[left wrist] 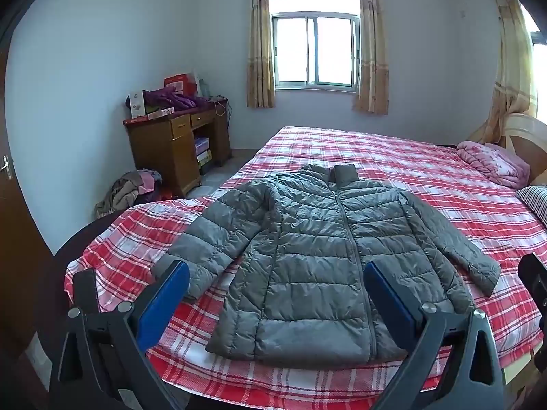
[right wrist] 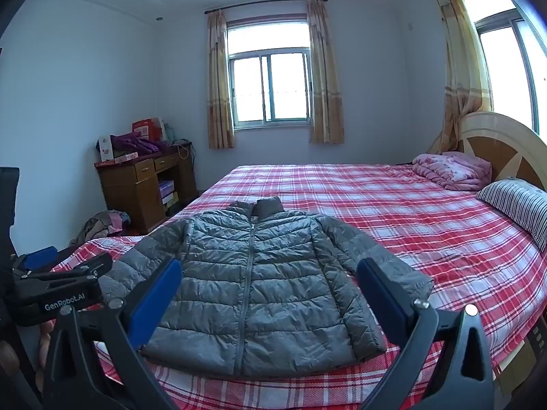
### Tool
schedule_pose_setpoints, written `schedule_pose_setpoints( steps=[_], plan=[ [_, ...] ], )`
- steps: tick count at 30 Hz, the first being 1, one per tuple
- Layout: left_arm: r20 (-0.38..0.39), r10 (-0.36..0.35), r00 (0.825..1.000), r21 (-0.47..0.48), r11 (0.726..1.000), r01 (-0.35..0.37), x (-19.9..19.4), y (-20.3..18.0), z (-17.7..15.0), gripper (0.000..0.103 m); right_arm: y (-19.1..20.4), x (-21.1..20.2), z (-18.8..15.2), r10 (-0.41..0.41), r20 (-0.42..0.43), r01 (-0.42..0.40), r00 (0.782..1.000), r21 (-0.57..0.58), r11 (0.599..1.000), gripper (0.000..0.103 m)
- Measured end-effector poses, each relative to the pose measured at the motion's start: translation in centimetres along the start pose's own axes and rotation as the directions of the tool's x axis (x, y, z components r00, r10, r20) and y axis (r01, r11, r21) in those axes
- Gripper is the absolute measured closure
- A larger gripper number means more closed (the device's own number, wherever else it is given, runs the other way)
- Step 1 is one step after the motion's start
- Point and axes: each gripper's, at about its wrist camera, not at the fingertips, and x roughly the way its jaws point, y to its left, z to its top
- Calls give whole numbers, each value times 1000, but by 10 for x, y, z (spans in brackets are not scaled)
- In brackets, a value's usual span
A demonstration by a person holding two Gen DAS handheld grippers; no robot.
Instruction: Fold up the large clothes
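A grey quilted puffer jacket (left wrist: 318, 256) lies flat, zipped, front up on the red plaid bed (left wrist: 427, 184), collar away from me, both sleeves spread out to the sides. It also shows in the right wrist view (right wrist: 253, 283). My left gripper (left wrist: 277, 270) is open and empty, held above the near hem of the jacket. My right gripper (right wrist: 270, 273) is open and empty, also above the near part of the jacket. The left gripper's body (right wrist: 58, 283) shows at the left edge of the right wrist view.
A folded pink quilt (right wrist: 451, 171) and a striped pillow (right wrist: 519, 201) lie by the wooden headboard (right wrist: 506, 147) on the right. A cluttered wooden desk (left wrist: 177, 143) stands at the far left wall, with a clothes pile (left wrist: 130, 191) on the floor beside it.
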Motion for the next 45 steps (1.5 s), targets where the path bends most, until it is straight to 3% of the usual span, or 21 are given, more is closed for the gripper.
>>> schedule_pose_setpoints(
  steps=[45],
  plan=[
    [0,9,1000,16,1000,-9,6,0,-3,1,3,6,-5,4,-12,-4,1000,4,1000,0]
  ],
)
